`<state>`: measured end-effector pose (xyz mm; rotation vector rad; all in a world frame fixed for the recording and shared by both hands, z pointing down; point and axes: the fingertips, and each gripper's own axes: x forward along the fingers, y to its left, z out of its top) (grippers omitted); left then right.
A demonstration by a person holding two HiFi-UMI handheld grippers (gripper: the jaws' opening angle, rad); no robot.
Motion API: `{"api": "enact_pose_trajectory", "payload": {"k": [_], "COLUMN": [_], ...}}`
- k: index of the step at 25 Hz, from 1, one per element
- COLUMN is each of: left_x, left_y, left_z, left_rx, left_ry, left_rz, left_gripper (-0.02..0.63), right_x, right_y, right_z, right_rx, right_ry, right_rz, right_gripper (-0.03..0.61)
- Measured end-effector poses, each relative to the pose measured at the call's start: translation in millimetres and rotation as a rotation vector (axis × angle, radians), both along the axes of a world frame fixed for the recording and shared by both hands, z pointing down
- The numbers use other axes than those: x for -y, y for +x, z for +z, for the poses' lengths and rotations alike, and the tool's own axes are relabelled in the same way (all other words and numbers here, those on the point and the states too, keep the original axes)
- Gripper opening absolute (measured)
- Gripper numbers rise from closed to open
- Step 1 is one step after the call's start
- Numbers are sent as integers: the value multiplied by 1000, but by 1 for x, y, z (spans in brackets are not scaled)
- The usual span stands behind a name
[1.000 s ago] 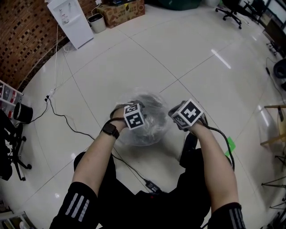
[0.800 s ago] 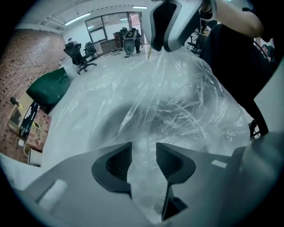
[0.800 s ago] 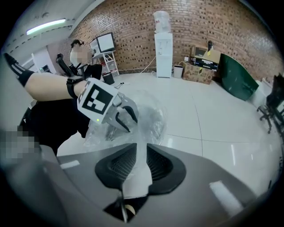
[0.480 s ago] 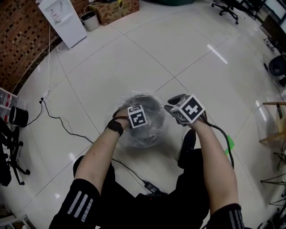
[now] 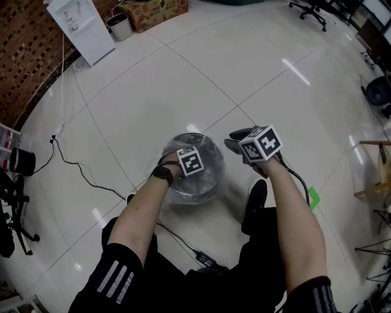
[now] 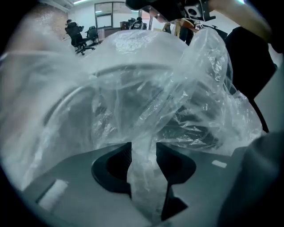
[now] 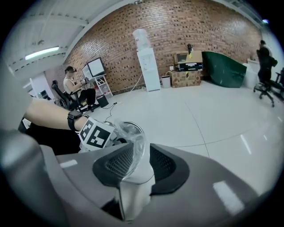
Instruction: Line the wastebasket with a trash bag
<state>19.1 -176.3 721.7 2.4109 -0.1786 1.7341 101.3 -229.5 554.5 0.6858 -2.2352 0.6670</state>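
The person's legs in black trousers (image 5: 201, 281) sit lowest in the head view, with both bare forearms reaching forward over them and a watch (image 5: 162, 174) on the left wrist. The left gripper (image 6: 143, 153) points steeply down into the basket (image 5: 215, 178), its jaws clamped on a gathered strip of the clear bag (image 6: 146, 88), which balloons up in front of its camera and veils the dark inside of the basket. From the head view the bag lies crumpled over and inside the round basket, which stands on the floor (image 5: 263, 73) right in front of the person. The right gripper (image 7: 141, 153) hangs just to the right of the basket; its jaws have just been opening and now stand apart, with a loose fold of clear film in the gap, lying towards the left pad and not pinched. A green mark (image 5: 313, 197) lies on the tiles by the right arm, and a black cable (image 5: 91, 177) runs off to the left. Farther off stand a white water dispenser (image 5: 82, 27), a small bin (image 5: 116, 25) and a cardboard box (image 5: 156, 9) against the brick wall (image 5: 24, 55).
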Motion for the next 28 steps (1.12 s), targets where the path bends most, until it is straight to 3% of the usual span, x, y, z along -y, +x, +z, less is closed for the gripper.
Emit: {"api": "enact_pose_trajectory", "payload": {"k": [6, 10, 24, 28], "left_x": [7, 8, -12, -11], "left_y": [10, 16, 20, 6], "left_z": [18, 22, -71, -94], "left_rx": [14, 1, -130, -145], "left_ry": [-3, -8, -4, -4], "left_rz": [39, 41, 142, 101], "left_gripper": [170, 173, 173, 173], "right_x": [5, 2, 7, -1], "right_y": [-3, -10, -24, -22], "right_z": [22, 33, 63, 74], "right_rx": [81, 65, 35, -1], "right_ry": [-67, -84, -152, -163], "right_rz": [24, -11, 19, -5], "right_gripper": [138, 145, 158, 69]}}
